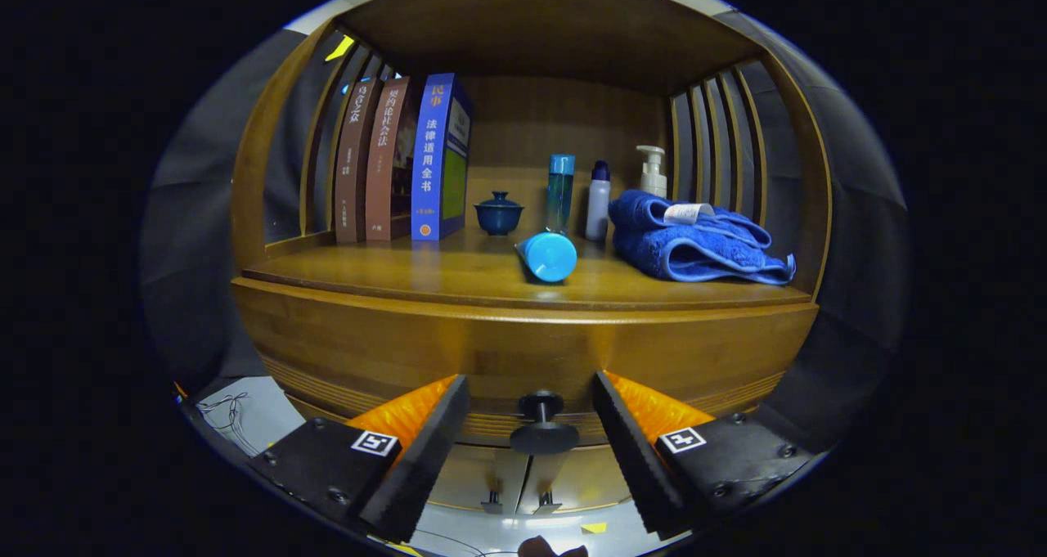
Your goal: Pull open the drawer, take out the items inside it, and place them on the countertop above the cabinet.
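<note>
A wooden cabinet has a closed drawer front [523, 344] with a black round knob [541, 426]. My gripper [532, 385] is open, and the knob sits between its two fingers [433, 434] without either pad touching it. Above the drawer lies the wooden countertop [442, 275]. A blue tube [546, 256] lies on its side there, cap toward me. The drawer's inside is hidden.
On the countertop stand three books [409, 160] at the left, a small blue lidded cup [499, 212], a tall blue bottle [560, 190], a white bottle [598, 201], a pump bottle [653, 171] and a folded blue towel [695, 242]. Slatted side walls enclose the shelf.
</note>
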The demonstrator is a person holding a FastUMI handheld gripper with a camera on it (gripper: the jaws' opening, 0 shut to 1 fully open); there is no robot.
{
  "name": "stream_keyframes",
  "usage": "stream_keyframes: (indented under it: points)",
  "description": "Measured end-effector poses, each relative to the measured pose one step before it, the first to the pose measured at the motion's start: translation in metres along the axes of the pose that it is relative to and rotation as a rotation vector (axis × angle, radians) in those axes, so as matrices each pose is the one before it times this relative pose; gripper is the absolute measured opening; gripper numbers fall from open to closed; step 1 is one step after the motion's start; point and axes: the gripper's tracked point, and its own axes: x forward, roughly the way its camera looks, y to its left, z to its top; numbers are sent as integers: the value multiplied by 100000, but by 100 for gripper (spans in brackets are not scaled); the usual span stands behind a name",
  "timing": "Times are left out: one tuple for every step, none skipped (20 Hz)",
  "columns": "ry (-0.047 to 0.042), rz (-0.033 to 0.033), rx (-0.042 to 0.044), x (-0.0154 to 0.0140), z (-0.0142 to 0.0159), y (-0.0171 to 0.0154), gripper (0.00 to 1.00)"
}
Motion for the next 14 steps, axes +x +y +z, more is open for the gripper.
stream_keyframes:
  points:
    - [-1191, 109, -1258, -447, 798, 70, 100]
    - [-1693, -104, -1354, -418, 986, 0, 100]
    - [-1731, 160, -814, -638, 1157, 49, 100]
    - [-2111, 494, -117, -677, 1287, 179, 100]
    - [-2362, 790, -93, -763, 1362, 259, 100]
    - [-2107, 708, -478, -814, 1534, 230, 99]
    - [-2011, 869, -362, -956, 1424, 98, 99]
    - [-1796, 813, 105, -1052, 1504, 259, 100]
    - [-2028, 1087, 657, -1005, 1625, 324, 99]
    - [-2196, 1055, 1334, -1181, 1591, 321, 99]
    - [-1516, 1365, 1446, -1048, 1305, 381, 99]
    - [-1053, 1350, 1655, -1141, 1259, 351, 99]
    - [-715, 1167, 1654, -1097, 1045, 367, 99]
    - [-196, 837, 703, -1069, 952, 212, 99]
